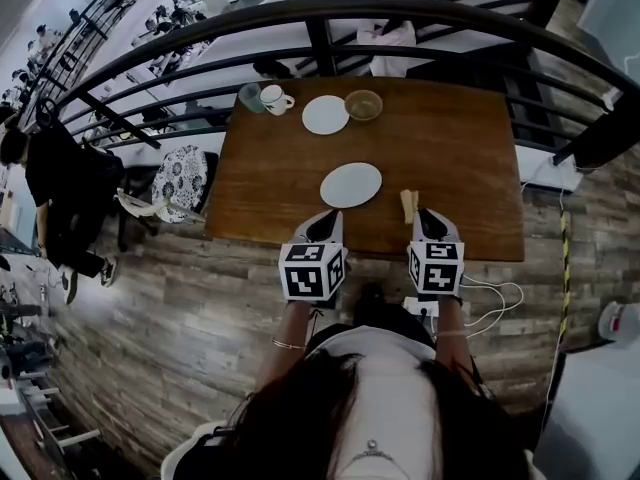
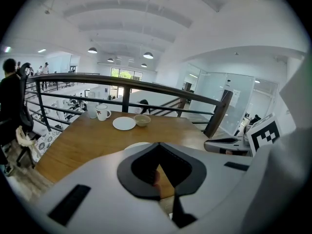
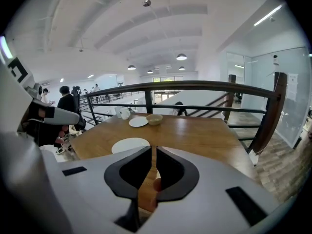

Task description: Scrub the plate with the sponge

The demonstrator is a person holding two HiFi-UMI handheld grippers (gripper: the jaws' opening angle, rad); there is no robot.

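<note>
A white plate (image 1: 351,184) lies on the wooden table (image 1: 450,158), near its front edge. To its right lies a small tan sponge (image 1: 408,204). My left gripper (image 1: 326,226) hovers at the table's front edge, just short of the plate, shut and empty. My right gripper (image 1: 429,224) is at the same edge, right beside the sponge and apart from it, shut with nothing held. The plate (image 2: 138,145) peeks over the closed left gripper (image 2: 158,152) in the left gripper view. It also shows ahead-left as the plate (image 3: 129,145) beyond the right gripper (image 3: 153,155).
At the table's far side stand a second white plate (image 1: 325,114), a bowl (image 1: 363,104), a mug (image 1: 273,98) and a green cup (image 1: 250,96). A black railing (image 1: 320,13) runs behind. A patterned chair (image 1: 183,176) stands left; white cables (image 1: 490,303) lie on the floor.
</note>
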